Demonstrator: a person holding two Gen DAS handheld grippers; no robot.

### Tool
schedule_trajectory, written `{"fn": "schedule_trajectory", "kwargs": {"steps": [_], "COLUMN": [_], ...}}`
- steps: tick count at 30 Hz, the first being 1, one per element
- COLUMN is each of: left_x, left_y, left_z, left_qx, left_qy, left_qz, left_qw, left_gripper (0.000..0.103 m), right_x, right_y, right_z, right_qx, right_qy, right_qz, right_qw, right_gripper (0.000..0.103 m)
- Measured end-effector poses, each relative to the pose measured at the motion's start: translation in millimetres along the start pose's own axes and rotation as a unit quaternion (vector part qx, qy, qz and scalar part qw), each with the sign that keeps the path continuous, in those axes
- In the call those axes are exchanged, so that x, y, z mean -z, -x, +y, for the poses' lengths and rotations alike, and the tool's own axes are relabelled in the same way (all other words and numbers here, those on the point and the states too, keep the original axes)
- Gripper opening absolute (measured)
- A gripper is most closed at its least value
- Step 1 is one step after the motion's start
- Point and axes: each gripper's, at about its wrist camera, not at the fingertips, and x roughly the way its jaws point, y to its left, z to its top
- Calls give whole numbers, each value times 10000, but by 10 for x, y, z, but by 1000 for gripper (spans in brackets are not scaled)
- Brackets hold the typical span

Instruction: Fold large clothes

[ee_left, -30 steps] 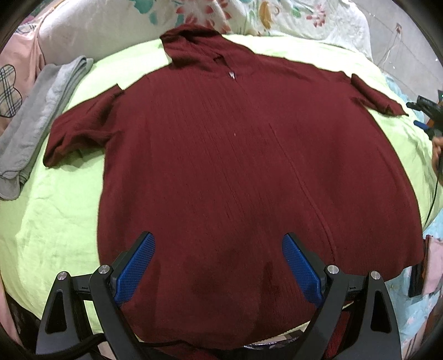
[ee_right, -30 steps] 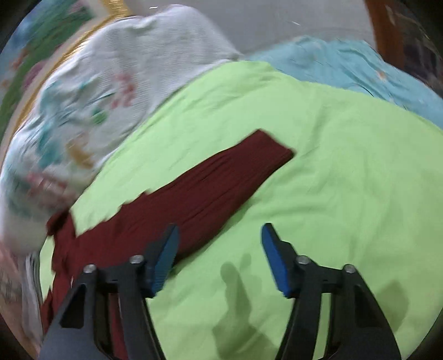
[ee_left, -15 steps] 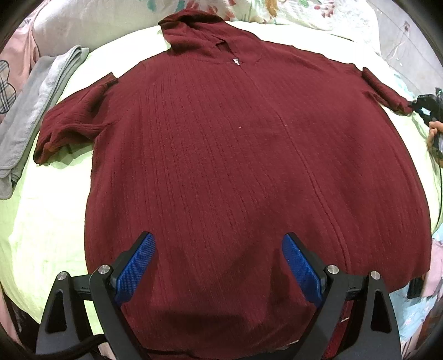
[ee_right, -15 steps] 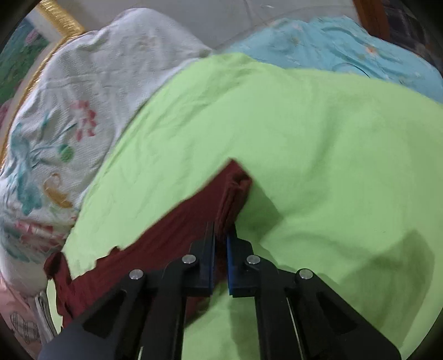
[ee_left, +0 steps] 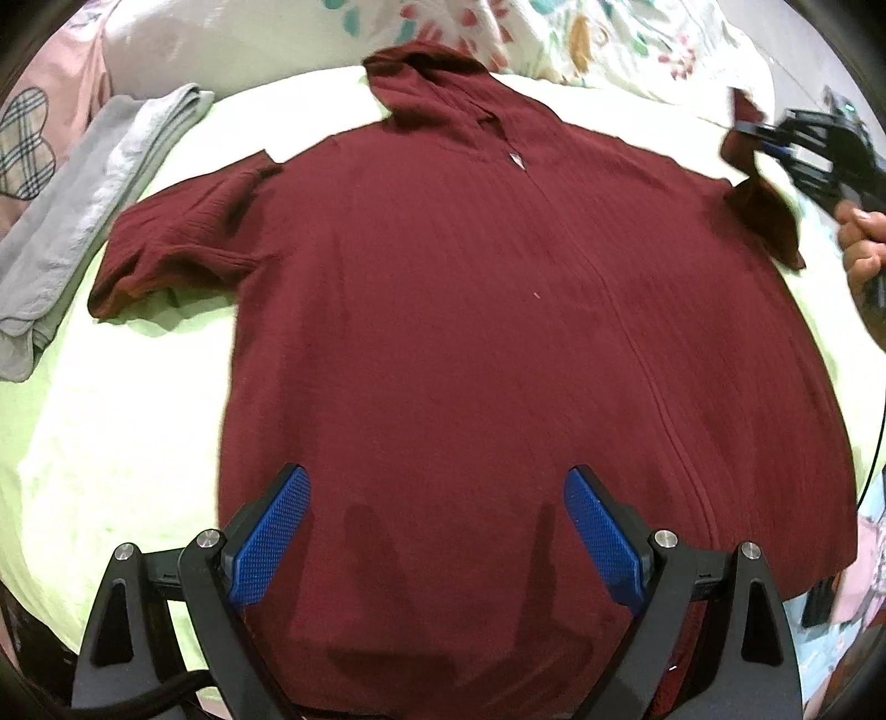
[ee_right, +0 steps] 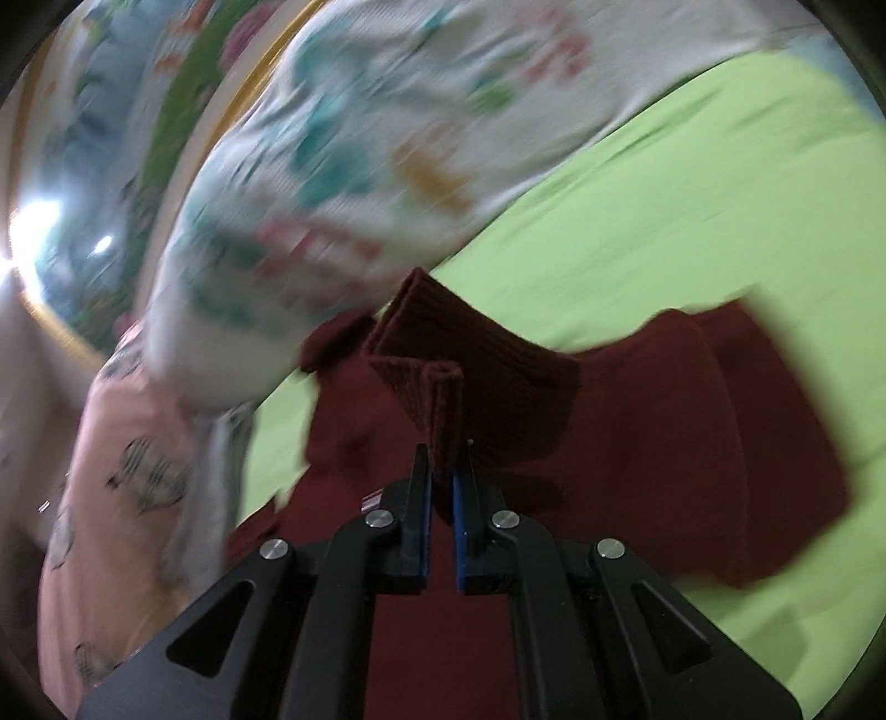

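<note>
A large dark red hooded sweater (ee_left: 470, 310) lies spread flat, front up, on a light green bed sheet (ee_left: 111, 421). My left gripper (ee_left: 437, 526) is open and empty, hovering over the sweater's hem. My right gripper (ee_right: 441, 471) is shut on the cuff of the sweater's right sleeve (ee_right: 443, 387) and holds it lifted above the sweater's body (ee_right: 637, 443). In the left wrist view the right gripper (ee_left: 775, 147) shows at the far right with the sleeve (ee_left: 767, 216) raised. The other sleeve (ee_left: 177, 238) lies bunched at the left.
A folded grey garment (ee_left: 94, 183) lies at the left of the bed beside a pink garment (ee_left: 33, 127). Floral pillows (ee_left: 581, 39) line the head of the bed, also seen blurred in the right wrist view (ee_right: 360, 166).
My right gripper closed on the right sleeve's cuff, lifted it off the sheet and swung it inward over the sweater. My left gripper stays open over the hem.
</note>
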Motion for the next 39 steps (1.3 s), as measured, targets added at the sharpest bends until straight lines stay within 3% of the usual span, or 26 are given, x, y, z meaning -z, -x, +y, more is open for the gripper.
{"fn": "schedule_trajectory", "kwargs": {"steps": [9,15,21,24,25,26,27,32,34,37,38,39], "left_x": [-176,-314,-505,-651,-717,-793,-867,-1310,-1463,-1632,-1677,-1721], "left_y": [100,54,-93,-207,-249,-303,-361,-766,-963,-1191,-1220,-1243], "left_z": [429,630,723,770,783,789,792,698,639,609,600,594], "left_qx": [158,259,385,521,600,686,771,1194,1219,1264,1268,1277], "left_qy": [457,636,768,877,925,977,1017,1183,1185,1238,1234,1227], "left_qz": [-358,-468,-517,-450,-446,-435,-408,-165,-13,66,-7,-56], "left_qw": [9982,9965,9950,9938,9929,9919,9910,9856,9854,9842,9842,9842], "left_gripper": [94,94,94,94,94,94,94,94,88,66,52,28], "right_x": [627,1009,1185,1209,1206,1193,1174,1025,970,918,901,879], "right_y": [-1342,-1875,-2100,-2181,-2178,-2127,-2062,-1434,-1124,-655,-497,-403], "right_z": [938,1145,1241,1176,1130,1072,1043,915,850,705,637,593], "right_qx": [-616,-735,-1112,-1147,-1176,-1245,-1279,-1185,-1078,-861,-783,-718], "right_qy": [377,396,382,99,-26,-167,-217,-137,-93,-41,-60,-88], "right_qz": [1075,1576,1900,2116,2156,2139,2071,1411,1145,743,597,502], "right_qw": [9916,9840,9747,9706,9694,9688,9697,9828,9875,9935,9951,9961], "right_gripper": [6,6,8,16,27,38,40,41,41,42,42,42]}}
